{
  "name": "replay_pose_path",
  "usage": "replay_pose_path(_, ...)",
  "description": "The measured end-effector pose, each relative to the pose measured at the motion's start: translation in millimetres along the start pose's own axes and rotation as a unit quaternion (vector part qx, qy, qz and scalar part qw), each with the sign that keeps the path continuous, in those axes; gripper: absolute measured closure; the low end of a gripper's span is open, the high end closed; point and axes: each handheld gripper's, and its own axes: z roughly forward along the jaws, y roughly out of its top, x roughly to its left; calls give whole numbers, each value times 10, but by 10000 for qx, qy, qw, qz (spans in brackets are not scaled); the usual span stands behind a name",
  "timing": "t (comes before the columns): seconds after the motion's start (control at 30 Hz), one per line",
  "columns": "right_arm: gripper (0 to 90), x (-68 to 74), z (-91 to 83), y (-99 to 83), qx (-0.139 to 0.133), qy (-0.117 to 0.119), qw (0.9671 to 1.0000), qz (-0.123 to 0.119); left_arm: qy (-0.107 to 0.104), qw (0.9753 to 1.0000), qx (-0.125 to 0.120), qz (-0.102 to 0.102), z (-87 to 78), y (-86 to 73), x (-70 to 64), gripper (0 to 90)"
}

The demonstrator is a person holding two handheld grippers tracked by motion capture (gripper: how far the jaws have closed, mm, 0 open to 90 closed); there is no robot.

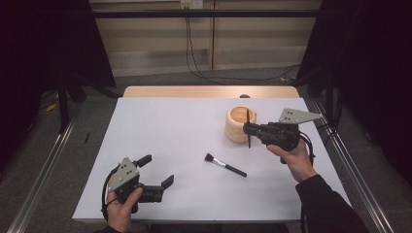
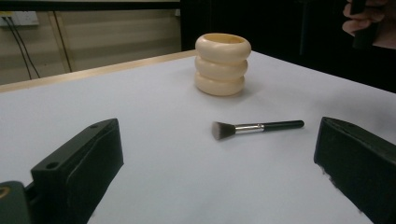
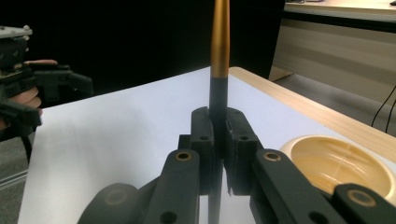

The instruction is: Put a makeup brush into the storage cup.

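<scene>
**One Brush Held Over the Cup, One Brush Left**

Black jaws are seen closest in the right gripper view, and they are clamped tight on a thin brush [image 3: 219, 56] with a gold and black handle. That brush is held upright by the right gripper [image 1: 248, 129], at the 3 o'clock edge of the round cream cup [image 1: 236, 124]. It is not yet dropped inside, as far as can be told. The cup is stood on the white counter [image 1: 160, 126] toward 1 o'clock.

A second brush [image 1: 225, 164], short with a fluffy tip, is left lying flat near the middle of the counter, well apart from the cup. The left gripper [image 1: 158, 171] is held low at 7 o'clock with its jaws wide apart and nothing between them. So one brush is nearly put away, and one is still to be picked up.
</scene>
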Motion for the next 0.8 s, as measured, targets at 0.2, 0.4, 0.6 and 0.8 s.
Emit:
replay_pose_path(0.2, 830, -108, 44, 84, -49, -111, 9999, -7, -20, 10000, -1, -2, 2, 1, -14, 11)
replay_pose_path(0.4, 830, -227, 89, 179, -86, -232, 9997, 28, -27, 10000, 21, -60, -8, -8, -12, 11)
replay_pose_path(0.6, 830, -350, 155, 276, -59, -363, 9993, 35, 25, 10000, 30, -38, -27, -10, -16, 12)
replay_pose_path(0.8, 830, -446, 208, 380, 20, -491, 9988, -13, 32, 10000, 38, -49, -39, -17, -7, 12)
